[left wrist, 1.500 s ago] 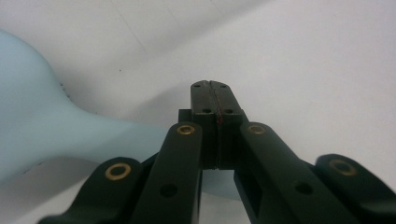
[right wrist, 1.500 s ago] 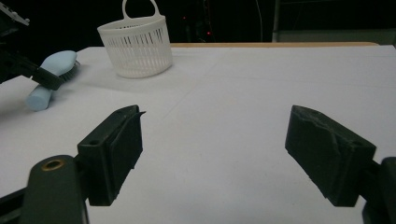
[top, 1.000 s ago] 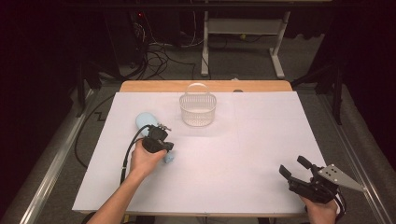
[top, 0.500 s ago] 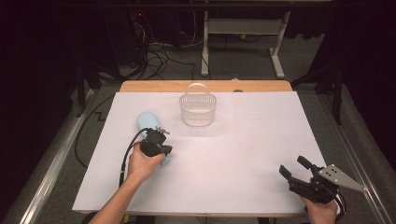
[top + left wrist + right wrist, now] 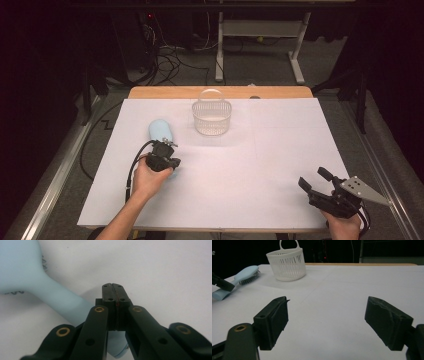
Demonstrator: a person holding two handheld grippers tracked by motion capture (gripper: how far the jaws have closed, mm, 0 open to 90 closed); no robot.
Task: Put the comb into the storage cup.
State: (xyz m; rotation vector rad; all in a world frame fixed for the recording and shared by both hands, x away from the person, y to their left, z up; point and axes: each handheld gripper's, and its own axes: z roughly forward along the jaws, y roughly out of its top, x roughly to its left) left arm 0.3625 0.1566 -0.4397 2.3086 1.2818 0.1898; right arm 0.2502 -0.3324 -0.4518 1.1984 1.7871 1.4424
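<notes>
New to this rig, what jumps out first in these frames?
A pale blue hairbrush lies left of centre on the white table, bristles down, with the left gripper shut just beside its handle. Behind it stands a white slatted basket; the right gripper waits open at the near right.

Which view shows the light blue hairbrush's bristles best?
The right gripper view: it catches the hairbrush side-on, bristles facing down toward the table. The high view shows its smooth blue back, with the handle under the left tool. The left gripper view shows a blurred handle and head, no bristles.
</notes>
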